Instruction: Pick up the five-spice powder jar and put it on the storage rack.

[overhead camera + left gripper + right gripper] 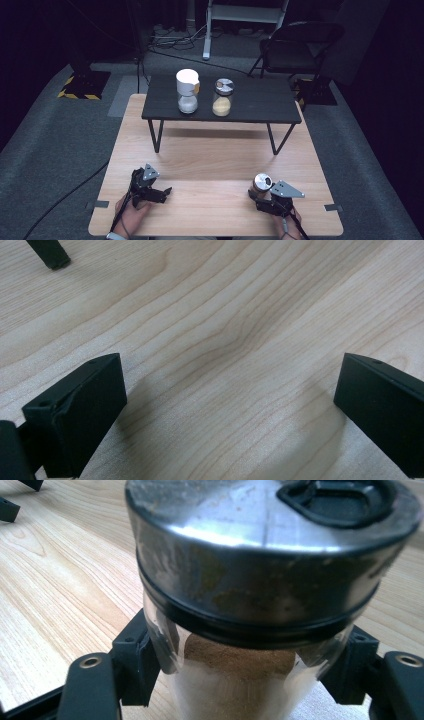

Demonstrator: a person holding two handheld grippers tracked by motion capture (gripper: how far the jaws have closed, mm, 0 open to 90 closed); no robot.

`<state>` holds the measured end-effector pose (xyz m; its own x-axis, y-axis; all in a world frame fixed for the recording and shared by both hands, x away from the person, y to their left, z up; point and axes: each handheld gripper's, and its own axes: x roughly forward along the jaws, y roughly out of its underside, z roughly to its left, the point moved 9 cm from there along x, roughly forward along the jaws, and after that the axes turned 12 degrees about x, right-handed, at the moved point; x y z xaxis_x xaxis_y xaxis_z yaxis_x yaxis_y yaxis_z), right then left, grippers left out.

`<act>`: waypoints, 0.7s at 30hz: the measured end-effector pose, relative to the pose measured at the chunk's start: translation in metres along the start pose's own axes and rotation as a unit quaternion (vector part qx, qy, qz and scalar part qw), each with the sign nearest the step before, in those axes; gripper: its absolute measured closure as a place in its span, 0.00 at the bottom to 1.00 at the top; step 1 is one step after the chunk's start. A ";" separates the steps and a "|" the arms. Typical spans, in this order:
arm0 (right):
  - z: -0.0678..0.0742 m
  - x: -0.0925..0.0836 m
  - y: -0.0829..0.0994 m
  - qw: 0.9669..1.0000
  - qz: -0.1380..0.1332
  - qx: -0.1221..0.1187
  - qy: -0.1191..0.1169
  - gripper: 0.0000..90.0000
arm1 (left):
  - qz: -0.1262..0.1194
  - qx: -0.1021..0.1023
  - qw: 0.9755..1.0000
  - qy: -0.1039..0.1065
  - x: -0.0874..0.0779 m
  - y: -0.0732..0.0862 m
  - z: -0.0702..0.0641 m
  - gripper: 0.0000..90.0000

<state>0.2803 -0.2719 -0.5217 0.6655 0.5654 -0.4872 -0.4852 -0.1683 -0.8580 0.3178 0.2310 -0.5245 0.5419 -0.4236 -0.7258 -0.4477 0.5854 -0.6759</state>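
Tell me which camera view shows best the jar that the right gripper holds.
The right gripper view: the jar appears close, with its metal lid, glass wall and brown powder, clamped between the jaws. The high view shows it small in the right gripper. The left gripper view looks at the wooden table.

Bare table [210,170] between grippers; low shelf [260,100] beyond.

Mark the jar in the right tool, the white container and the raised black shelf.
jar [270,565] right gripper view, metal lid side
white container [187,82] high view, upper body
black shelf [265,102] high view, bare top
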 end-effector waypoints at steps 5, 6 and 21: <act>-0.001 -0.003 -0.011 1.000 0.001 0.008 -0.005 0.33 | 0.000 0.000 1.000 0.000 0.000 0.000 0.000 0.00; -0.001 -0.004 -0.015 1.000 0.001 0.006 -0.005 0.33 | 0.000 0.000 1.000 0.000 0.000 0.000 0.000 0.00; -0.004 -0.029 -0.097 1.000 -0.018 -0.008 0.002 0.33 | 0.002 -0.007 1.000 -0.007 0.000 -0.001 -0.002 0.00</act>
<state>0.3097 -0.2752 -0.4251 0.6846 0.5683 -0.4565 -0.4519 -0.1605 -0.8775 0.3170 0.2294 -0.5244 0.5496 -0.4118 -0.7269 -0.4601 0.5771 -0.6748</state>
